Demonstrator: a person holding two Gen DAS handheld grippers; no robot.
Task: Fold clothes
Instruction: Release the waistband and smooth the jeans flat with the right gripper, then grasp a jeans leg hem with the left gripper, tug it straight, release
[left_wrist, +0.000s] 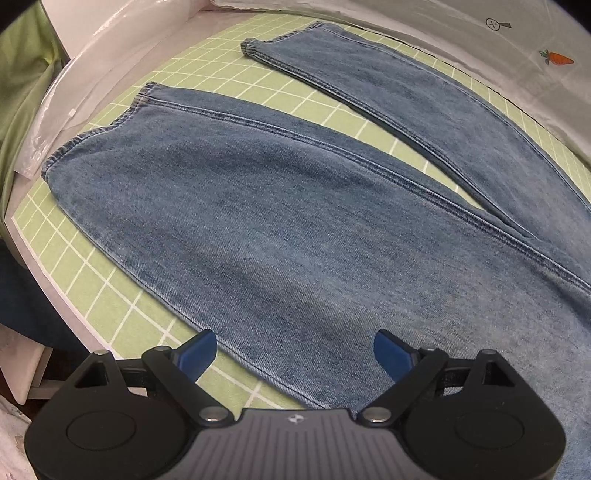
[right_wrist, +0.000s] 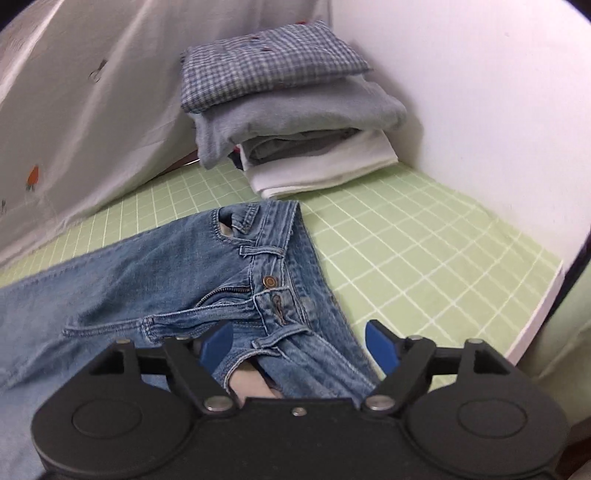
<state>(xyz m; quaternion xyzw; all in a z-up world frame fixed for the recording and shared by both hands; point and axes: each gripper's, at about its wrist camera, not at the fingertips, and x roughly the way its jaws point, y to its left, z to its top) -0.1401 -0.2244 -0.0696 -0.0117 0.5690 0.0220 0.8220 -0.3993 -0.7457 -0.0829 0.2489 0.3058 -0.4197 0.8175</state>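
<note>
A pair of blue denim jeans lies spread flat on a light green mat printed with a white grid. The 2 legs are laid out apart in a V, with green grid showing between them. The nearer leg is broad and smooth, with a double-stitched seam running down its length and a hemmed cuff at the far end; the farther leg is narrower in view, and its cuff is slightly rolled. The fabric is mid-blue with a faded, washed look.

The left gripper hovers over the outer edge of the nearer leg, its blue-tipped jaws spread wide, with nothing held.

In the right wrist view, the waistband end of the jeans lies bunched and folded over, showing a copper button, a partly open zip, belt loops and a pocket edge. The right gripper sits above the waistband with its jaws apart, pads clear of the denim.

Beyond the waistband, a stack of folded clothes rests on the mat, with a blue checked shirt on top. A white cloth hangs at the left.
</note>
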